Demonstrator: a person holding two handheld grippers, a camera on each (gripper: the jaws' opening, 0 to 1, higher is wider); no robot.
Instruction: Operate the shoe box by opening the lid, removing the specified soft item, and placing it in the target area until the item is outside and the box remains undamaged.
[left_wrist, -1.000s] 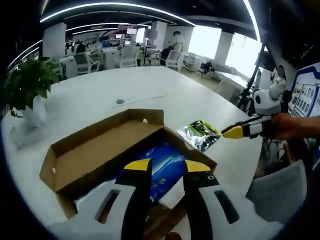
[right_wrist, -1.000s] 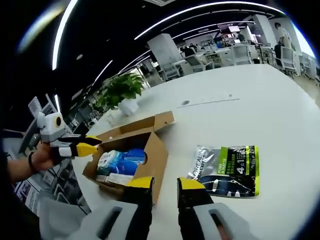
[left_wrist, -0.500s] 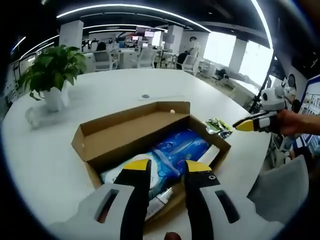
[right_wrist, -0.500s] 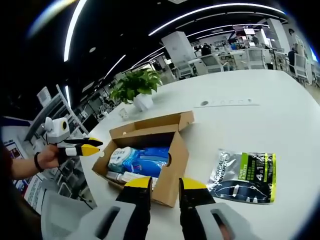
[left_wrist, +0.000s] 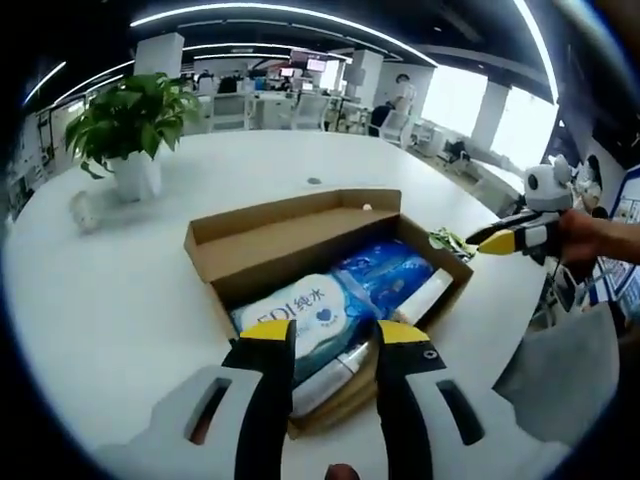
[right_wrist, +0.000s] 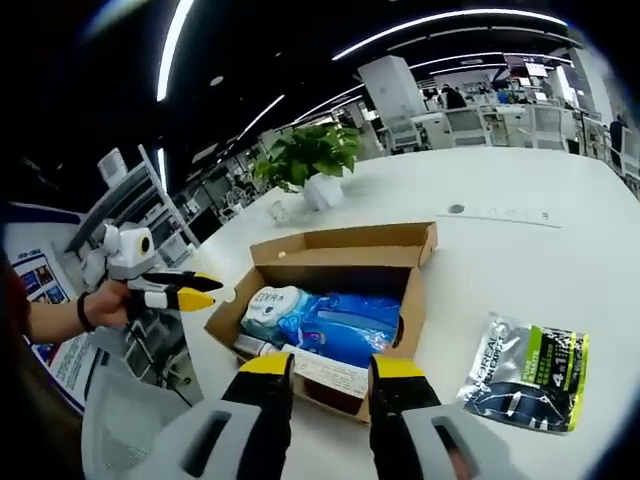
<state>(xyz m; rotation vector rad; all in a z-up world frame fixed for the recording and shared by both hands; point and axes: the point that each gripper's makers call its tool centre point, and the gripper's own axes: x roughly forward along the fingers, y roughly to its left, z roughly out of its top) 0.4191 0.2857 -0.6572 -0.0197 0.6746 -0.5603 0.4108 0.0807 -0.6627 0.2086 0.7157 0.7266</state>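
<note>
Blue-and-white soft tissue pack (left_wrist: 300, 315) lies inside the open brown cardboard shoe box (left_wrist: 250, 240); light and squashy, best pinched at its edge. Left gripper (left_wrist: 332, 335) and right gripper (right_wrist: 327, 366) jaws spread, empty.
</note>
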